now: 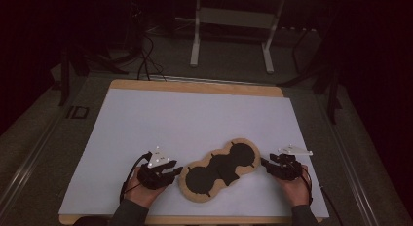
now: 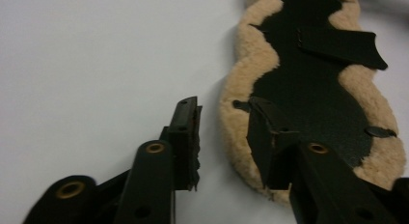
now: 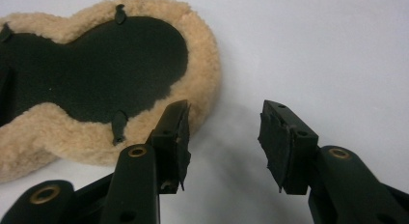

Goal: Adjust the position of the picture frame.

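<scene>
Looking down, I see the fleece-edged pad (image 1: 220, 171) lying flat on the white worktop (image 1: 195, 119) between both claws. My left claw (image 2: 223, 137) straddles its fluffy rim, half open; my right claw (image 3: 224, 142) gapes empty just beside its other end.

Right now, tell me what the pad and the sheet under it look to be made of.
Pad: tan rim looks like fleece or sheepskin, with a curly, matte, fuzzy pile. Its black centre looks like dull fabric or felt, finely grained, with small tabs.
Sheet: smooth, matte white, possibly paper or board; the look leaves it open.
</scene>
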`<state>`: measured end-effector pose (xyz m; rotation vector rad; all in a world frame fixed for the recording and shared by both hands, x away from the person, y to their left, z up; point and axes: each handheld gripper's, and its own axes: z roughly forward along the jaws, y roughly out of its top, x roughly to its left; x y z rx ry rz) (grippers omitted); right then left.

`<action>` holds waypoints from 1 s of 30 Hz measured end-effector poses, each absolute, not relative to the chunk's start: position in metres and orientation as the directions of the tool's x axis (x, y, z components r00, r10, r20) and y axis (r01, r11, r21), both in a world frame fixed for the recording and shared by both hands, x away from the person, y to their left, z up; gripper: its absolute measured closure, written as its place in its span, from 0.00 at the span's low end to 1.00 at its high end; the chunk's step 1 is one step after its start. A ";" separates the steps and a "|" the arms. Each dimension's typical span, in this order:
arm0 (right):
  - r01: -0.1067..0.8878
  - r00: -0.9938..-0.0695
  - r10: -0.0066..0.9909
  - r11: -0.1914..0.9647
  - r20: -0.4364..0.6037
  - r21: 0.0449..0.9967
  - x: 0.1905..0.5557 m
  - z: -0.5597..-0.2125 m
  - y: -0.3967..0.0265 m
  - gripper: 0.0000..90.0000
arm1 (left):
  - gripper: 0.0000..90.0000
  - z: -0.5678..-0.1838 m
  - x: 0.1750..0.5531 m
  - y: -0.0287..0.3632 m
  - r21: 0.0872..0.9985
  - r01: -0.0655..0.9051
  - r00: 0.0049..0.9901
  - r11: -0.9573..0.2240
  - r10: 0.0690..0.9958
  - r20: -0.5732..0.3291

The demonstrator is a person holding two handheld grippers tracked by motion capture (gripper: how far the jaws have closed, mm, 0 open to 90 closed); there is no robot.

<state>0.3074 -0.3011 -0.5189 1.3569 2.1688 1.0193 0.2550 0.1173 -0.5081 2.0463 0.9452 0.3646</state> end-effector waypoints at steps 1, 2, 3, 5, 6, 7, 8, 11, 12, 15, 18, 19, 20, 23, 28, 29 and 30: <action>0.603 -0.461 0.886 0.269 0.053 0.751 0.307 -0.519 -0.301 0.59 | 0.75 -0.509 0.255 0.116 0.784 0.486 0.681 -0.386 0.730 -0.063; 0.601 -0.463 0.885 0.266 0.056 0.754 0.307 -0.518 -0.301 0.59 | 0.76 -0.510 0.254 0.113 0.780 0.476 0.687 -0.405 0.725 -0.043; 0.600 -0.465 0.883 0.263 0.062 0.756 0.307 -0.518 -0.300 0.59 | 0.77 -0.510 0.254 0.112 0.776 0.474 0.691 -0.416 0.722 -0.035; 0.601 -0.467 0.882 0.263 0.065 0.755 0.307 -0.519 -0.299 0.59 | 0.80 -0.511 0.254 0.110 0.771 0.468 0.708 -0.431 0.705 -0.035; 0.600 -0.469 0.881 0.265 0.064 0.755 0.307 -0.519 -0.299 0.59 | 0.80 -0.512 0.253 0.108 0.770 0.466 0.715 -0.437 0.698 -0.036; 0.600 -0.471 0.880 0.267 0.064 0.754 0.307 -0.519 -0.298 0.60 | 0.81 -0.512 0.253 0.107 0.771 0.463 0.720 -0.437 0.692 -0.040; 0.600 -0.473 0.879 0.270 0.062 0.753 0.307 -0.519 -0.298 0.60 | 0.81 -0.512 0.252 0.106 0.773 0.459 0.729 -0.437 0.683 -0.047; 0.598 -0.479 0.876 0.273 0.062 0.753 0.306 -0.519 -0.296 0.62 | 0.82 -0.512 0.250 0.101 0.777 0.454 0.742 -0.437 0.667 -0.059; 0.598 -0.479 0.875 0.273 0.063 0.753 0.306 -0.519 -0.296 0.62 | 0.83 -0.512 0.249 0.098 0.780 0.449 0.751 -0.436 0.657 -0.064; 0.598 -0.484 0.872 0.271 0.071 0.754 0.306 -0.519 -0.296 0.62 | 0.86 -0.513 0.247 0.093 0.781 0.444 0.761 -0.438 0.645 -0.071; 0.597 -0.492 0.867 0.265 0.084 0.758 0.306 -0.519 -0.296 0.63 | 0.93 -0.515 0.247 0.090 0.779 0.449 0.768 -0.438 0.635 -0.085; 0.599 -0.493 0.866 0.263 0.089 0.757 0.306 -0.519 -0.296 0.63 | 0.97 -0.515 0.246 0.090 0.777 0.447 0.771 -0.443 0.632 -0.083; 0.599 -0.494 0.864 0.263 0.091 0.756 0.306 -0.519 -0.296 0.64 | 0.99 -0.516 0.245 0.088 0.780 0.445 0.775 -0.440 0.626 -0.089; 0.601 -0.500 0.861 0.266 0.094 0.753 0.306 -0.520 -0.295 0.64 | 1.00 -0.515 0.241 0.083 0.781 0.431 0.793 -0.453 0.603 -0.088; 0.603 -0.495 0.863 0.259 0.099 0.755 0.307 -0.520 -0.296 0.60 | 1.00 -0.516 0.233 0.069 0.780 0.397 0.821 -0.483 0.567 -0.067; 0.603 -0.493 0.864 0.259 0.098 0.754 0.307 -0.520 -0.296 0.60 | 1.00 -0.516 0.232 0.068 0.779 0.398 0.825 -0.484 0.561 -0.072; 0.603 -0.493 0.865 0.259 0.098 0.754 0.307 -0.520 -0.296 0.59 | 1.00 -0.516 0.231 0.066 0.780 0.398 0.827 -0.484 0.557 -0.077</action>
